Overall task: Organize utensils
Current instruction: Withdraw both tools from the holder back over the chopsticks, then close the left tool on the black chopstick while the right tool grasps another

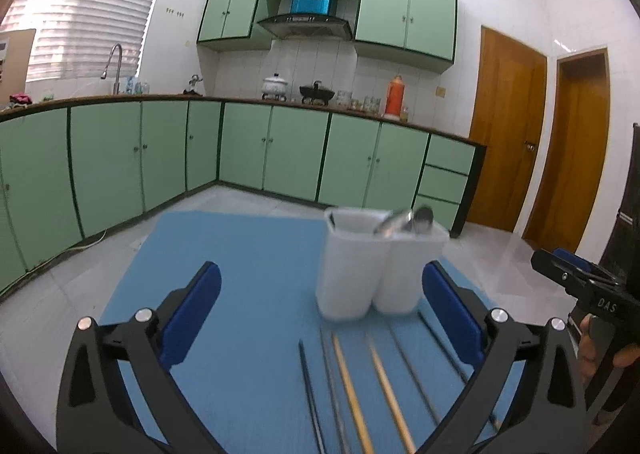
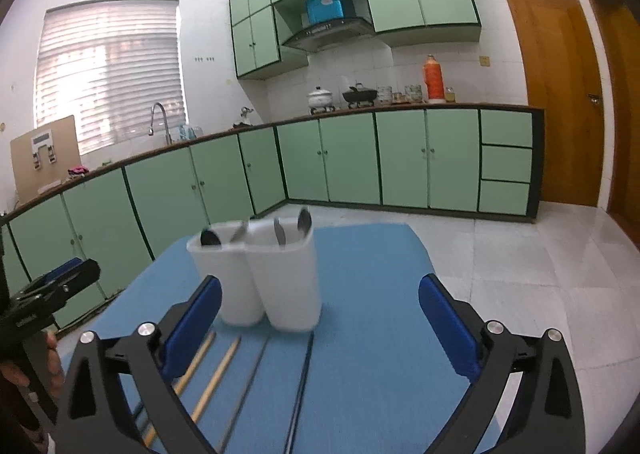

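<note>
Green-cabinet kitchen behind, pale tiled floor, and in front a blue tabletop (image 1: 240, 254) carrying everything that matters. White two-compartment holder (image 1: 368, 266) upright toward the far right part of the mat, spoons (image 2: 296, 230) and other metal pieces already standing in both cups. Loose chopsticks (image 1: 352, 386) lying side by side on the mat just in front of the holder: two wooden, the rest dark or metal, exact count blurred.

Left tool (image 1: 320, 318) spread wide, empty, hovering above the chopstick row. Right tool (image 2: 320, 322) likewise spread and empty, near the holder's base, chopsticks mostly under its left finger.

Judged step: sorting partly done, sticks still to be picked up and dropped into a cup. Next move probably calls for lowering one tool across a single stick, closing on it, then tilting it upright over the holder's rim.

Open mat on the left; tabletop edge close beyond the holder, so pushing it risks a topple.
</note>
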The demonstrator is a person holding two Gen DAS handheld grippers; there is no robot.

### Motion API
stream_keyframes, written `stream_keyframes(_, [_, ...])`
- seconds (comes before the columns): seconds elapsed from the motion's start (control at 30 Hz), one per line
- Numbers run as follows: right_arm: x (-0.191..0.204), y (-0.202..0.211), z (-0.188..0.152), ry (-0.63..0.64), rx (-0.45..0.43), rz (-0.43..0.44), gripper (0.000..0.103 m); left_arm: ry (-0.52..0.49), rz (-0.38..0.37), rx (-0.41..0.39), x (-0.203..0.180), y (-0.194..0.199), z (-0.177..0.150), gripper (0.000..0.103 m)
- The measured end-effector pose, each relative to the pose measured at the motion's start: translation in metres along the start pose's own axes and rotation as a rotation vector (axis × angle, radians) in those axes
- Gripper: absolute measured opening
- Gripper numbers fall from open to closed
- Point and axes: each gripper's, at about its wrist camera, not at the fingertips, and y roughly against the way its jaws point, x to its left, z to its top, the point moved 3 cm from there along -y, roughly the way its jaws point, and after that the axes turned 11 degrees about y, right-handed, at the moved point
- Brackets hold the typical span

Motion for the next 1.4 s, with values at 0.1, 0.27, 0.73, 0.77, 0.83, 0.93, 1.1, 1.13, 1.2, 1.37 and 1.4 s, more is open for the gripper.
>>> stream_keyframes(0.1, [0.007, 0.01, -0.022, 0.015, 0.029, -0.019, 0.097, 0.011, 0.018, 0.019, 0.007, 0.015, -0.017, 0.098])
stream_keyframes(0.27, [0.022, 0.022, -0.058, 0.022, 0.075, -0.032, 0.097, 0.032, 0.052, 0.043, 0.02, 0.034, -0.045, 0.098])
stream_keyframes(0.73, [0.046, 0.052, -0.118, 0.03, 0.092, -0.082, 0.097, -0.017, 0.146, 0.059, 0.037, 0.089, -0.112, 0.098])
stream_keyframes(0.77, [0.049, 0.054, -0.121, 0.046, 0.094, -0.087, 0.097, -0.013, 0.148, 0.062, 0.038, 0.091, -0.116, 0.098])
stream_keyframes(0.83, [0.055, 0.057, -0.127, 0.071, 0.097, -0.089, 0.097, -0.005, 0.148, 0.066, 0.042, 0.095, -0.122, 0.098])
stream_keyframes(0.93, [0.061, 0.06, -0.136, 0.087, 0.103, -0.084, 0.097, -0.008, 0.157, 0.079, 0.045, 0.097, -0.132, 0.098])
stream_keyframes(1.1, [0.063, 0.062, -0.143, 0.071, 0.109, -0.08, 0.096, -0.04, 0.17, 0.092, 0.043, 0.097, -0.145, 0.097])
stream_keyframes(1.13, [0.062, 0.063, -0.143, 0.07, 0.107, -0.082, 0.096, -0.043, 0.171, 0.091, 0.043, 0.098, -0.147, 0.097])
stream_keyframes(1.2, [0.063, 0.065, -0.145, 0.07, 0.103, -0.082, 0.096, -0.047, 0.173, 0.09, 0.042, 0.1, -0.151, 0.097])
stream_keyframes(1.37, [0.066, 0.068, -0.148, 0.082, 0.101, -0.076, 0.093, -0.059, 0.18, 0.1, 0.038, 0.098, -0.157, 0.082])
stream_keyframes(1.4, [0.067, 0.068, -0.148, 0.086, 0.101, -0.075, 0.093, -0.063, 0.183, 0.107, 0.038, 0.097, -0.159, 0.079])
